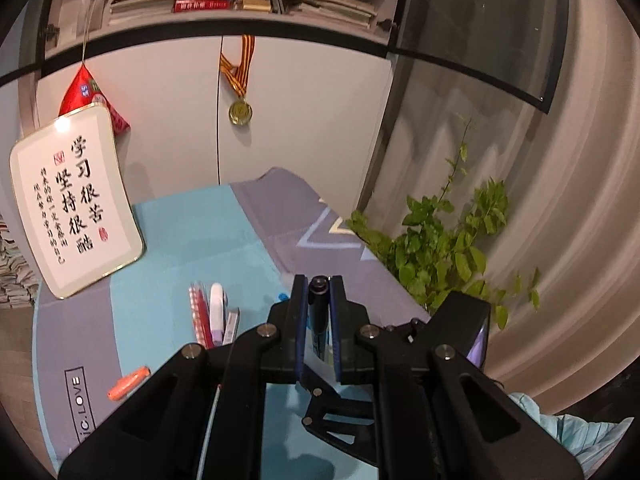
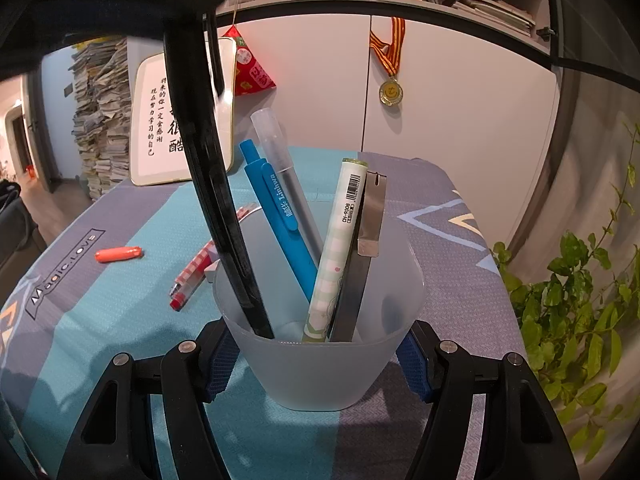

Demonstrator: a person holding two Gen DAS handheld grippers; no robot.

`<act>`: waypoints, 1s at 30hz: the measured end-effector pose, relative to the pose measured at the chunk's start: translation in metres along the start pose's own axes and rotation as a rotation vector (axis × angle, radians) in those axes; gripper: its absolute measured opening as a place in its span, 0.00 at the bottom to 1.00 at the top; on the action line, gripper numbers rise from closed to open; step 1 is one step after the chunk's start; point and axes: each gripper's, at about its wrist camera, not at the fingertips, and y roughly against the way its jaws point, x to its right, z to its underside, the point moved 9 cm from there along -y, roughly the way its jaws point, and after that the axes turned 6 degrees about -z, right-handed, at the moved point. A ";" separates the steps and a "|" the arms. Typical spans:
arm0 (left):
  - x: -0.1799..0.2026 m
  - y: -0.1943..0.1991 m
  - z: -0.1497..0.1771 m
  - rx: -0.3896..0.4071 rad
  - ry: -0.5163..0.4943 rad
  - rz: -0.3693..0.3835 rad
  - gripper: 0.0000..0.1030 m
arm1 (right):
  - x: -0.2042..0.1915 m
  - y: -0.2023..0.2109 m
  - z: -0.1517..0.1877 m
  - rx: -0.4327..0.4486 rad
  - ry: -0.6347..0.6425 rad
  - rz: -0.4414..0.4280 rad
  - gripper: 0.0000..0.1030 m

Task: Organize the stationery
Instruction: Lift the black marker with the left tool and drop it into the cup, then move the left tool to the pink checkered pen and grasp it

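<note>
My left gripper (image 1: 319, 286) is shut on a black pen (image 1: 319, 312), held upright. In the right wrist view that black pen (image 2: 216, 200) comes down from the top left with its lower end inside the frosted pen cup (image 2: 320, 368). My right gripper (image 2: 320, 364) is shut on the cup's sides. The cup holds a blue pen (image 2: 280, 216), a clear-capped grey pen (image 2: 280, 152), a green checked pen (image 2: 336, 252) and a dark pen with a metal clip (image 2: 360, 280). On the mat lie a red checked pen (image 1: 199, 312), a white corrector (image 1: 217, 306) and an orange cap (image 1: 129, 382).
A framed calligraphy board (image 1: 76, 208) leans at the back left of the blue-grey mat (image 1: 192, 232). A medal (image 1: 240, 112) hangs on the white cabinet. A leafy plant (image 1: 440, 248) stands off the table's right edge. Paper stacks (image 2: 104, 112) stand at the left.
</note>
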 end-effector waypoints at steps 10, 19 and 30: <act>0.000 -0.002 0.008 -0.020 -0.017 -0.013 0.08 | 0.001 -0.001 0.000 -0.001 0.000 0.003 0.67; -0.030 0.010 0.015 0.000 0.013 -0.072 0.12 | 0.000 -0.001 0.000 -0.003 0.002 0.004 0.67; -0.111 -0.038 0.079 -0.182 0.133 -0.212 0.16 | -0.001 0.000 0.001 -0.005 0.005 0.009 0.67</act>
